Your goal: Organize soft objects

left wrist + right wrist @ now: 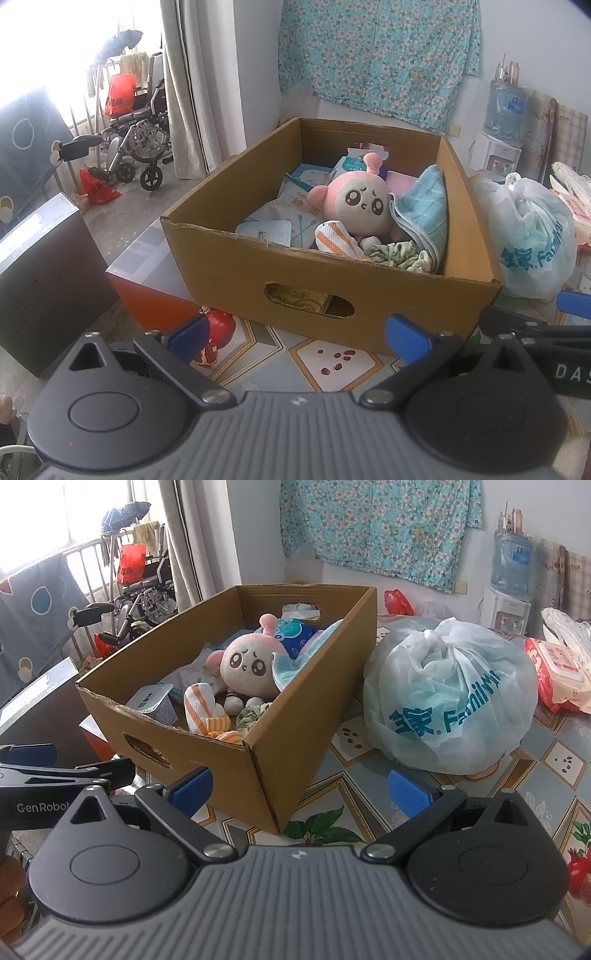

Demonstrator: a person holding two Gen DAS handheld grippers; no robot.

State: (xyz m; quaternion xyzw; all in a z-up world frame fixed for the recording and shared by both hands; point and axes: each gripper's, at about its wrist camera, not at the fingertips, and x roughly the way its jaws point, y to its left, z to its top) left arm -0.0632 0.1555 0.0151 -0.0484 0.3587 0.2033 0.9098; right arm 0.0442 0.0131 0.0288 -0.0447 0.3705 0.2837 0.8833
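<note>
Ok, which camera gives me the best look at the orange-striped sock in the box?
The right wrist view: the orange-striped sock lies near the cardboard box's front wall, seen nearly whole, with orange folds beside it. In the left wrist view the sock shows only its upper part above the box rim.

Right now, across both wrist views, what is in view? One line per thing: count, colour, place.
cardboard box: one, brown, open, on the table
plush toy: one, pink and cream, inside the box
blue towel: one, light blue, against the box's right wall
striped cloth: one, white and orange, near the box's front
green scrunchie: one, pale green, front right of the box
plastic bag: one, white, tied, right of the box
tablecloth: one, patterned, under everything
left gripper: blue fingers open, empty
right gripper: blue fingers open, empty
</note>
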